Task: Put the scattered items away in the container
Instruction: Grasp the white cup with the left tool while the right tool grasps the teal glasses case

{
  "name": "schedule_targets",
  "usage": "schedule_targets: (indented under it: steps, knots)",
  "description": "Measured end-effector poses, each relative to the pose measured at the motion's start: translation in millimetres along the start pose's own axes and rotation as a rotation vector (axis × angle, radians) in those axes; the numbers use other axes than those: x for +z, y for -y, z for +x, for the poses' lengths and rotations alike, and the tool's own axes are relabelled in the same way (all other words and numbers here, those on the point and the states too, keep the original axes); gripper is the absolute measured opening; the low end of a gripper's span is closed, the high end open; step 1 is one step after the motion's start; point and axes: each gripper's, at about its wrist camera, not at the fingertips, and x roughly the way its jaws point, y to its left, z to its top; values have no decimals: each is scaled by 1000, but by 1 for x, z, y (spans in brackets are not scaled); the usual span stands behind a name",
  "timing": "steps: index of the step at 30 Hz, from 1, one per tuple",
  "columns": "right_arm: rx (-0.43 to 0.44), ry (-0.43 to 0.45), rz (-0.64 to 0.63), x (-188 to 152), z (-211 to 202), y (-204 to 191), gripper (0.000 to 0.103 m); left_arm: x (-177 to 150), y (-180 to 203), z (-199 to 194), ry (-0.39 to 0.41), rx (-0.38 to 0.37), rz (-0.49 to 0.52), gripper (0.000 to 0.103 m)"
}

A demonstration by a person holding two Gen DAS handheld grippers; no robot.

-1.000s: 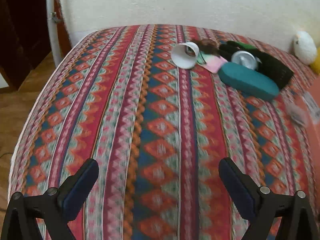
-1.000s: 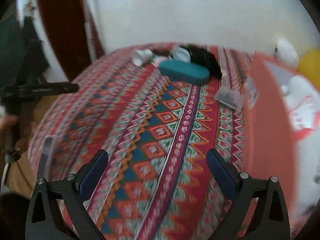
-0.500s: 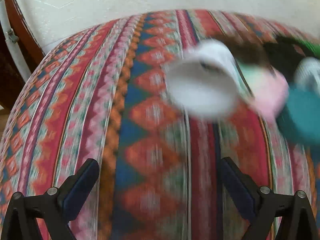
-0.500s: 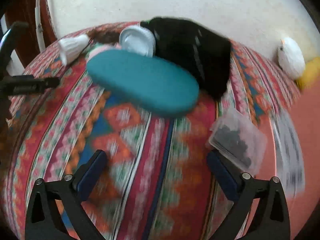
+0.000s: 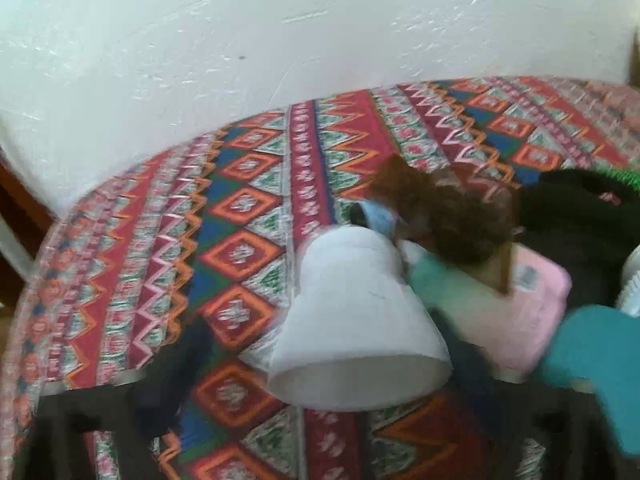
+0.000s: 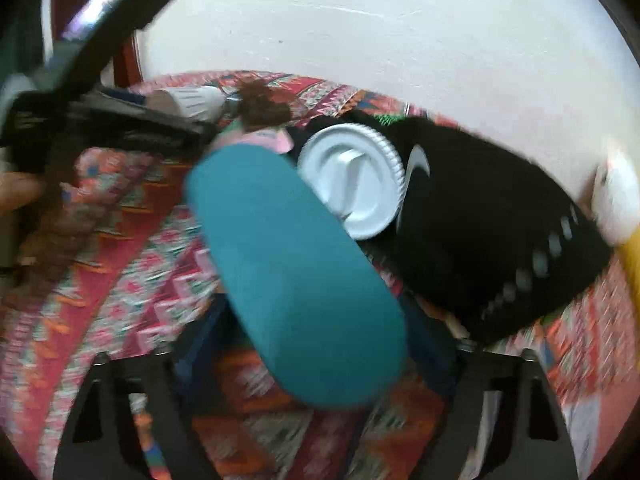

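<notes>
Surface: a bed [image 5: 248, 184] under a woven cover of red, blue, orange and green zigzag stripes. A rough white wall [image 5: 280, 40] runs along its far edge. Dark red-brown woodwork [image 6: 130, 60] stands at the left edge of the right wrist view.

Items lie in one cluster near the wall. White cup [image 5: 356, 320] on its side, mouth toward the left camera. Behind it: a small blue-rimmed piece [image 5: 374, 216] (identity unclear), a brown fuzzy clump [image 5: 456, 220], a pink pad [image 5: 520, 320]. Teal case [image 6: 296, 280], long and oval, touches a white ribbed lid [image 6: 352, 180]. A black cloth [image 6: 492, 232] with a white logo lies beside the lid. White soft toy [image 6: 616, 196] at the far right, against the wall. No container shows in either view.

Left tool [image 5: 320, 384]: fingers spread, one on each side of the cup's mouth; contact cannot be told through blur. Right tool [image 6: 316, 360]: fingers spread, straddling the near end of the case; contact likewise unclear. The left tool also shows in the right wrist view, upper left, by the cup.

Change over 1.0 s: both tools were then far back over bare cover, with the cluster small and distant. At 0.5 s they were nearer. Now cup and case sit between the fingers. Both tools stayed spread throughout.
</notes>
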Motion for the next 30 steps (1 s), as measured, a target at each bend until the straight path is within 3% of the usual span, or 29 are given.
schedule_targets:
  steps: [3, 6, 8, 11, 12, 14, 15, 16, 17, 19, 24, 30]
  knots:
    - [115, -16, 65, -16, -23, -5, 70, -3, -10, -11, 8, -60, -67, 62]
    - [120, -34, 28, -24, -23, -21, 75, -10, -20, -23, 32, -99, -123, 64]
    - [96, -35, 7, -22, -12, -32, 103, -4, -27, -15, 25, -75, -165, 87]
    - [70, -24, 28, -10, 12, -38, 103, 5, -27, 1, 5, -14, -183, 98]
    - [65, -27, 34, -7, 15, -36, 103, 6, -26, 7, -5, 2, -184, 96]
    - [72, -45, 36, -6, 16, -32, 103, -6, -21, 10, -26, -1, -162, 67]
    - [74, -52, 39, -6, 15, -29, 102, -12, -19, 11, -34, -1, -151, 65]
    - [73, -57, 45, -6, 14, -26, 91, -19, -16, 3, -21, 8, -141, 59]
    - [72, -55, 68, -7, 10, -22, 76, -29, -14, -9, -21, 11, -145, 59]
    - [86, -45, 138, -12, -5, -13, 69, -49, -9, -32, -19, 16, -153, 59]
    - [153, -50, 212, -54, -54, -17, 69, -112, 5, -112, 11, 25, -172, 59]
    - [169, -45, 180, -130, -137, -42, 68, -192, 33, -227, 58, 36, -160, 59]
